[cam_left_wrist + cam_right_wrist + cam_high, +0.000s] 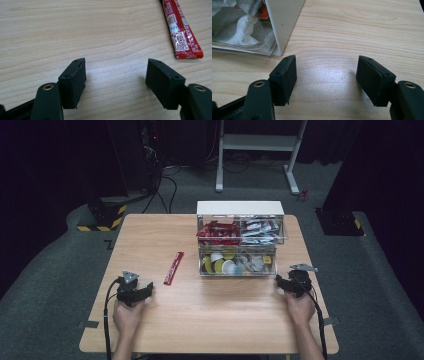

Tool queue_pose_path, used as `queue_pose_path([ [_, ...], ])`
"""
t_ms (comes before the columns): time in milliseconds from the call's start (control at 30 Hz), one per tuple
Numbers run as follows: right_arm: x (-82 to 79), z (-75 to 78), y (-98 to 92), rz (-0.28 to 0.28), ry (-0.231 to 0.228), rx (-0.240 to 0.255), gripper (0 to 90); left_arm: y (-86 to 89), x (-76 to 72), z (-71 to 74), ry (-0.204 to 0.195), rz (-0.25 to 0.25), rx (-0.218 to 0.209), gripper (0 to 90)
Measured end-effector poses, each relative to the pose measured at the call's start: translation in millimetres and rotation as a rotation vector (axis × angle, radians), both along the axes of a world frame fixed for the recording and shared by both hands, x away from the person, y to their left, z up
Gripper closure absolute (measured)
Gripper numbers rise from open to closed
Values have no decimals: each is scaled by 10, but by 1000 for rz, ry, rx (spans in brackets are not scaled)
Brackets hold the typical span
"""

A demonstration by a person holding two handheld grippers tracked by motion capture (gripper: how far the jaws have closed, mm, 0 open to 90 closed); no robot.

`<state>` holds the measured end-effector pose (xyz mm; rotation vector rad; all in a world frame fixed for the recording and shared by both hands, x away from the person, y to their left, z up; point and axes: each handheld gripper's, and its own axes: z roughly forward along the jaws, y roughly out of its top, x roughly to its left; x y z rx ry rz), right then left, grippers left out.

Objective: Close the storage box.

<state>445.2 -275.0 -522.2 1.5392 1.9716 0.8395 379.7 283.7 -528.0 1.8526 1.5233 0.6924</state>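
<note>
**Sachet lies loose on the counter; nothing picked up yet**

You have both tongs resting low on the counter (150, 330), one at each front corner, and neither has hold of anything. Your left tongs (141, 292) stand wide apart, and in the left gripper view only bare wood lies between the jaws. Your right tongs (281, 281) also stand open with nothing between them; the right gripper view shows bare wood there too, with the corner of the clear box (279, 30) just ahead and to the left.

The thing nearest your left tongs is the long red sachet (173, 268). It lies flat on the counter, on its own, between your left hand (128, 316) and the clear box (240, 240), apart from both. In the left gripper view its lower end (183, 37) sits ahead and to the right of the jaws, not between them, so you are not lined up on it.

The clear box stands at the back middle of the counter. Its upper level holds red packets (217, 233) on the left and silvery ones (258, 231) on the right; the lower drawer (237, 263) holds small cups and mixed bits.

My reading is that the work sits at a resting point. If the sachet belongs with the red packets, then everything remains: reach, grip, carry and drop in. Whether the box is open for it I cannot tell.
</note>
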Motion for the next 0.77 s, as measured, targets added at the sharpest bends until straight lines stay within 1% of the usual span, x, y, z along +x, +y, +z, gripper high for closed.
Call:
queue_pose_path([
  [267, 13, -1, -5, 16, -2, -2, 324, 0, 0, 0, 0, -1, -1, 328],
  [767, 19, 0, -5, 17, 1, 2, 321, -2, 0, 0, 1, -3, -1, 325],
])
